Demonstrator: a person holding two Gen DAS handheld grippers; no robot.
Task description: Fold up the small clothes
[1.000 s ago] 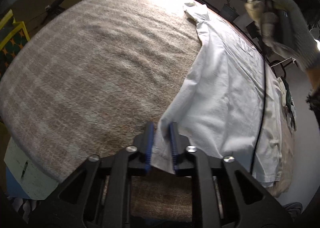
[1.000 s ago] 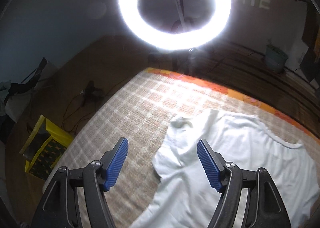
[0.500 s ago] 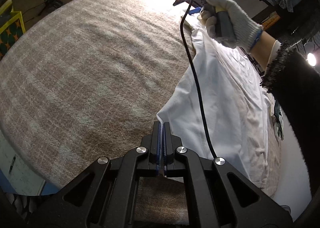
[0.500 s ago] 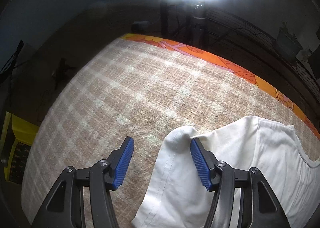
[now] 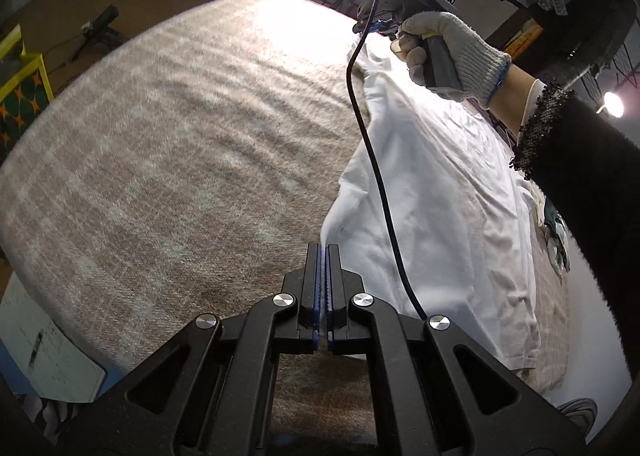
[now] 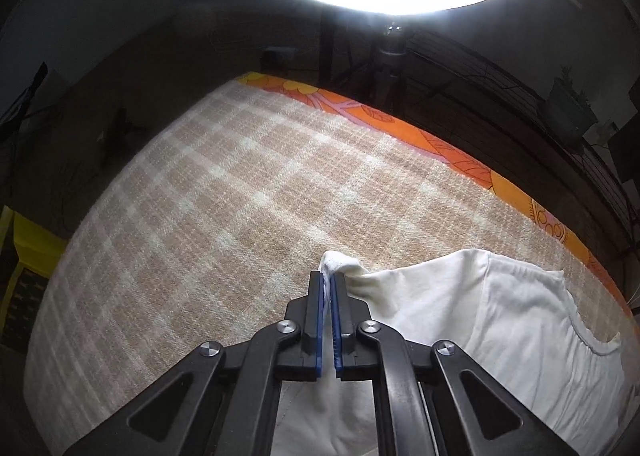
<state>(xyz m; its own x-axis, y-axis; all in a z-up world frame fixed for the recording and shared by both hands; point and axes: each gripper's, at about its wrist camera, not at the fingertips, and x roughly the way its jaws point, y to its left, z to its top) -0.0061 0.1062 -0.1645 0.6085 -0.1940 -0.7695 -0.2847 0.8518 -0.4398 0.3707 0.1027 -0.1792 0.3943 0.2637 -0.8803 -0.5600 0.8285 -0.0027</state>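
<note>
**Item:** 1 white shirt [image 5: 432,191], laid flat on the plaid blanket [image 5: 168,143], along its right-hand side as the left wrist view shows it. The neckline lies toward the far edge, where an orange patterned border [image 6: 452,159] shows beyond the blanket. The left half of the blanket is bare.

**Holds:** 2.
- Left gripper [image 5: 322,256]: jaws closed on the shirt's near-left edge, cloth pinched between the blue pads and lifted slightly into a peak.
- Right gripper [image 6: 329,288]: jaws closed on a small tuft of the far-left corner, by the sleeve or shoulder; which of the 2 cannot be told. In the left wrist view the gloved hand [image 5: 448,51] holds this tool over that same far corner, its cable [image 5: 376,159] trailing across the shirt.

**Handling:** Judged light, thin and limp. It drapes and wrinkles freely, has no stiffness of its own, and sags between the 2 holds. Not fragile. Not slippery against the ribbed pads, though a thin pinch near a hem could slide out under tension.

**Where to take hold:** At hems and corners along 1 side, as now, with both holds on the same long edge so that edge carries over evenly.

**Risk:** The cable may drag on the cloth. Uneven lift would skew the fold.
</note>
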